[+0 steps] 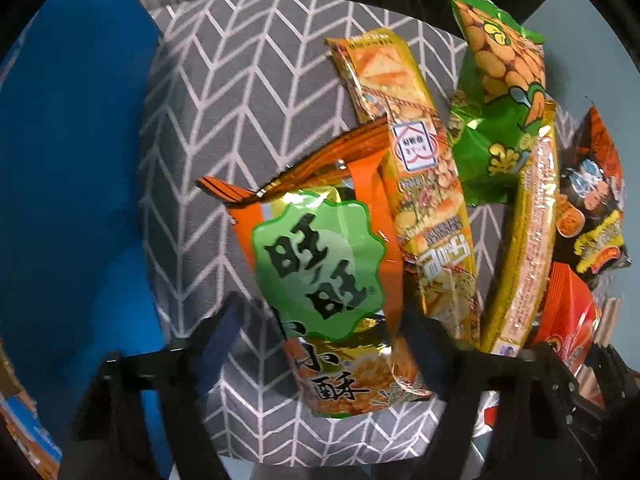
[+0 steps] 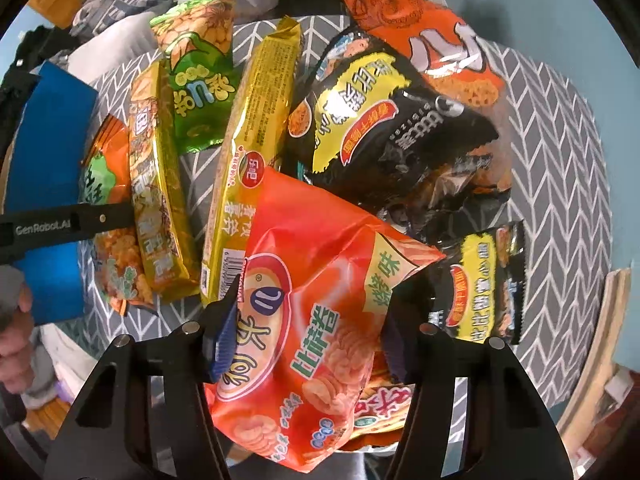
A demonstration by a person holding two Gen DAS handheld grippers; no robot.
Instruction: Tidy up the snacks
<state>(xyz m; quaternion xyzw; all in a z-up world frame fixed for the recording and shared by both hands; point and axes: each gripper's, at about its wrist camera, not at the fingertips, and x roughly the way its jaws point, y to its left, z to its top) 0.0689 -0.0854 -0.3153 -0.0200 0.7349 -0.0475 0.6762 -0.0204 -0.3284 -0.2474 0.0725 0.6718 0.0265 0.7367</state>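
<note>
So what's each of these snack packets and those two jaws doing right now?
Red-orange packet: sealed, between the right gripper's jaws, pads pressing its sides.
Orange packet with green badge: sealed, lying flat between the left gripper's jaws, contact unclear.
Green packet: sealed, lying flat.
Large black packet: crumpled, lying on others.

The orange-and-green snack bag [image 1: 320, 268] carries the big black characters "旺旺" (on its green badge). The black bar [image 2: 66, 226] at the left edge says "GenRobot.AI". Other packet texts are upside down.
</note>
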